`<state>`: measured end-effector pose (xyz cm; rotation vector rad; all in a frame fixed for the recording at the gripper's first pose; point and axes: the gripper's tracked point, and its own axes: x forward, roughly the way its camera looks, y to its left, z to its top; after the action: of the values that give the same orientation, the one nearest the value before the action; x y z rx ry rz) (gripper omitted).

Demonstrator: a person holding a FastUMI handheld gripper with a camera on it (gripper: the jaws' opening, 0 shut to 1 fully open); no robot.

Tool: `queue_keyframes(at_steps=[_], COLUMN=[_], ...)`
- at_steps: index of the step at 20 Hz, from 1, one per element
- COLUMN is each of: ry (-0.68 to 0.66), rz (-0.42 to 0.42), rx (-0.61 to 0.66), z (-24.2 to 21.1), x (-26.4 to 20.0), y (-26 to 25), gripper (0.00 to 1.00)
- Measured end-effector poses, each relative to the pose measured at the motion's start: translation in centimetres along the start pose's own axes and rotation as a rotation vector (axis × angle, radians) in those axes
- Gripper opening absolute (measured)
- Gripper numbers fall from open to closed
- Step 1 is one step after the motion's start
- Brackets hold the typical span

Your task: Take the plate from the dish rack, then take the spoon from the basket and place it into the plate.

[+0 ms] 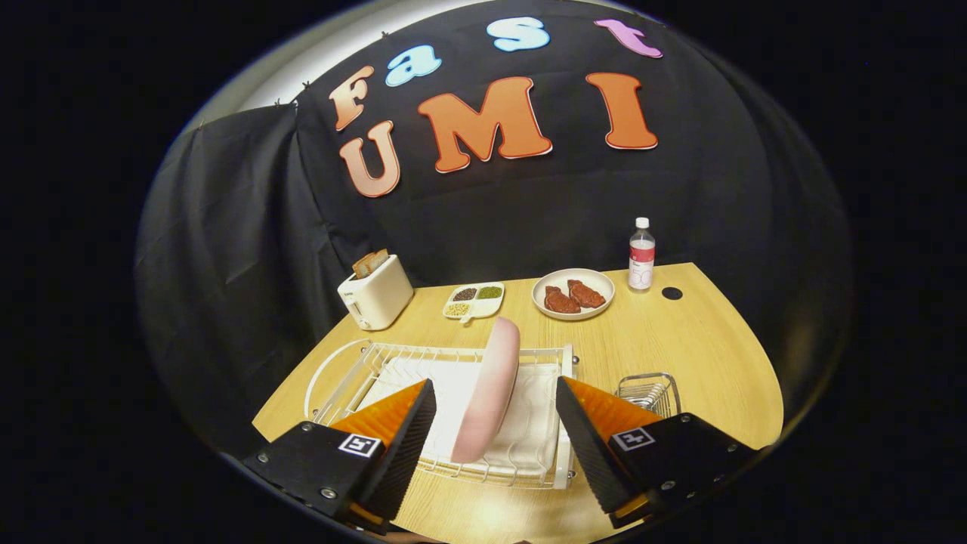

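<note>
A pink plate (491,393) stands on edge in the white wire dish rack (393,363) on the wooden table. My gripper (495,412) is open, its fingers on either side of the plate with a gap on each side, neither touching it. A small wire basket (648,393) sits just right of the rack, partly hidden behind the right finger (585,423); I cannot make out the spoon in it.
Beyond the rack stand a white toaster (375,295) with bread, a small divided dish (474,299) of grains, a round plate (573,293) with two meat pieces and a water bottle (641,255). A black disc (671,293) lies near the bottle. Black cloth walls close in the table.
</note>
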<state>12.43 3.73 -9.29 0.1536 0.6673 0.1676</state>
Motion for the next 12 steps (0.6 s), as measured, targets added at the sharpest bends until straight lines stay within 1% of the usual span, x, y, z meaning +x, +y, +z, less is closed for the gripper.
queue_keyframes(at_steps=[5,9,12], ry=[0.101,0.170,0.203], rz=[-0.034,-0.048,-0.065], rx=[0.024,0.034,0.027], z=[-1.7,-3.0,-3.7], x=[3.5,5.8,7.2], y=[-0.1,0.5,0.8], gripper=[0.93,0.89,0.84])
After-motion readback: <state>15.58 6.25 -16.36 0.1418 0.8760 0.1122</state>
